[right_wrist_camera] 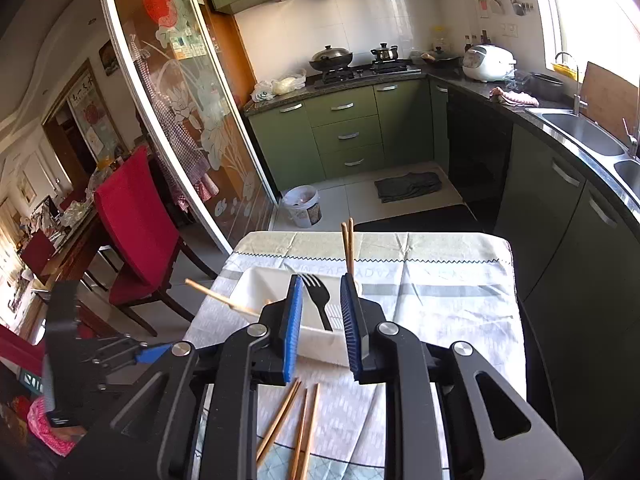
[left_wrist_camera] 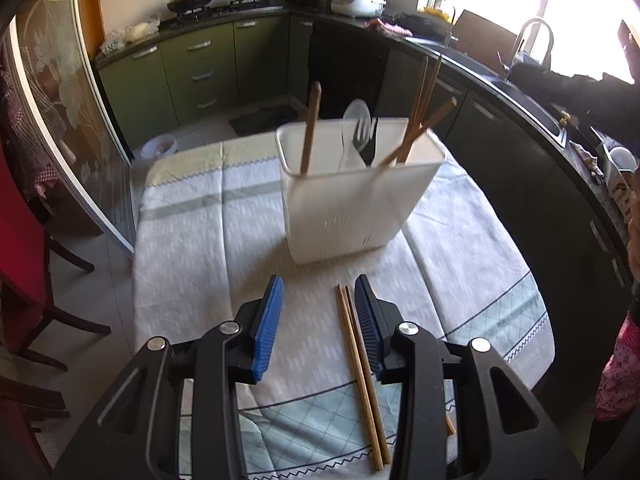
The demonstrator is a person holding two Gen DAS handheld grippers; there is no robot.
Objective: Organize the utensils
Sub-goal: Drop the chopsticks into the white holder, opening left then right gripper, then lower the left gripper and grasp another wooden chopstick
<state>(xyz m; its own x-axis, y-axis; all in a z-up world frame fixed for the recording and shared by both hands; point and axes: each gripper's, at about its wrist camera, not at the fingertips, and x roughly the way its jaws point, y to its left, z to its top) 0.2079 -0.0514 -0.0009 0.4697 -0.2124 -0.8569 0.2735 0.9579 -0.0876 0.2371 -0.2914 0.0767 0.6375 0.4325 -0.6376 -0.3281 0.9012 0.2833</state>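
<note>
I see green cabinets (right_wrist_camera: pixel 344 136) under a dark counter (right_wrist_camera: pixel 520 108) across the upper frame, a red chair (right_wrist_camera: pixel 136 224) at left, bright window (right_wrist_camera: pixel 592 12) upper right, pale tiled floor (right_wrist_camera: pixel 352 200).

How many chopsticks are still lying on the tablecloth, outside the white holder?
3: a pair of chopsticks lying side by side, and a single chopstick angled just left. More may be hidden under the grippers.

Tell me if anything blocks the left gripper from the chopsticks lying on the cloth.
Nothing visible does. The left gripper is open right over the loose chopsticks, which lie on bare tablecloth beside its right finger. The white utensil holder stands farther back.
</note>
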